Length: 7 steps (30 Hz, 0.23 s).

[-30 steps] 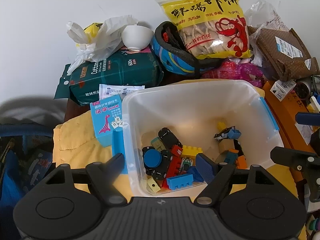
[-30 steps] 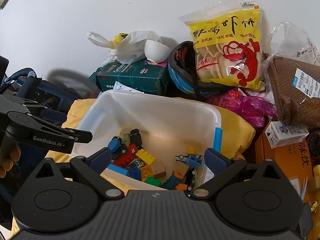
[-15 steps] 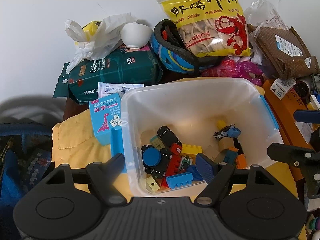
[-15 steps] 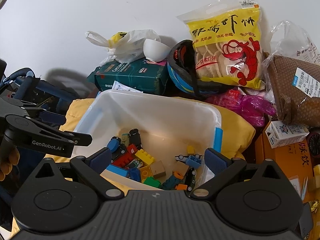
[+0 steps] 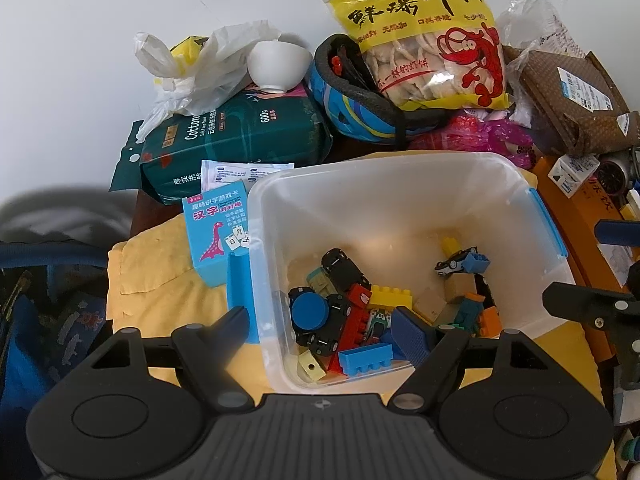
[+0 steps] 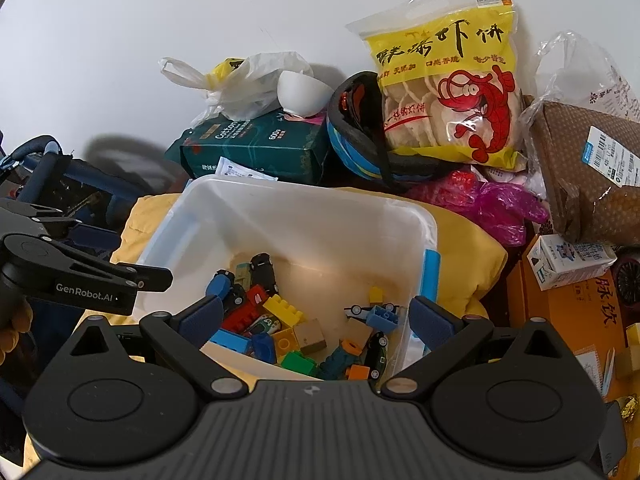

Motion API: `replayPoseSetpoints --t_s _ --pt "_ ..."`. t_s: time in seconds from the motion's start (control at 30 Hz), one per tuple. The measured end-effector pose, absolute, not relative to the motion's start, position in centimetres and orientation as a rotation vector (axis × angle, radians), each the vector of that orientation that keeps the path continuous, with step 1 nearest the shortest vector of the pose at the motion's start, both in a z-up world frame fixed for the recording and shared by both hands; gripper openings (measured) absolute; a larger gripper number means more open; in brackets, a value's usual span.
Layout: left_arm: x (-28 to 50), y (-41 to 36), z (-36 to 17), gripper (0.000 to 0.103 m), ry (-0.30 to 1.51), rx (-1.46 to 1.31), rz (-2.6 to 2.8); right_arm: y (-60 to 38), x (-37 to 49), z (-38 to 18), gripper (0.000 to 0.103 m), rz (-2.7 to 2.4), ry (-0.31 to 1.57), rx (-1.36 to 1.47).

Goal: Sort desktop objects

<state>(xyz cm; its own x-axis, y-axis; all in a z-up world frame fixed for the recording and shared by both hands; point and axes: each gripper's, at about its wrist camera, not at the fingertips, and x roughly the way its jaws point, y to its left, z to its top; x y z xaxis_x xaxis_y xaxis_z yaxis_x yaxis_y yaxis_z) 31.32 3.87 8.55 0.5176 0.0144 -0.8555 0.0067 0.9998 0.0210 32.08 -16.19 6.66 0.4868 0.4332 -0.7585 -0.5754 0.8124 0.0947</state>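
Right now both grippers hang over the translucent plastic storage bin with blue side latches point(image 5: 400, 208), which sits on a yellow cloth point(image 5: 160, 280). The left gripper point(image 5: 320, 330) has its fingers spread wide with nothing between them, straddling the bin's near left wall; its right pad covers part of the toys. The right gripper point(image 6: 316, 316) is likewise spread and empty above the bin's near edge.

Inside the bin lies a heap of small plastic building bricks and toy cars point(image 5: 360, 308), crowded toward 6 o'clock; several pieces are buried under others and hard to tell apart. A light blue card box with a pink dinosaur point(image 5: 216, 232) leans against the bin's outer wall at 9 o'clock, its lower corner hidden behind a latch.

At 12 o'clock stands a yellow bag of prawn crackers point(image 5: 424, 36) propped on a blue and black helmet point(image 5: 352, 108). At 11 o'clock a white bowl point(image 5: 278, 64) rests on a dark green pack of cotton tissues point(image 5: 232, 140). The clutter at 3 o'clock is cut off by the frame.
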Motion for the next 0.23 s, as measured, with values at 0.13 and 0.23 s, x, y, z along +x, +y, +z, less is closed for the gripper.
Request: replayPoseSetpoints --t_s 0.13,0.23 --pt "31.18 3.87 8.63 0.081 1.013 0.012 -0.011 -16.15 32.13 6.45 0.102 0.619 0.869 -0.182" --pt "31.14 3.95 8.63 0.082 1.006 -0.005 -0.013 -16.15 32.1 6.17 0.102 0.617 0.874 -0.175"
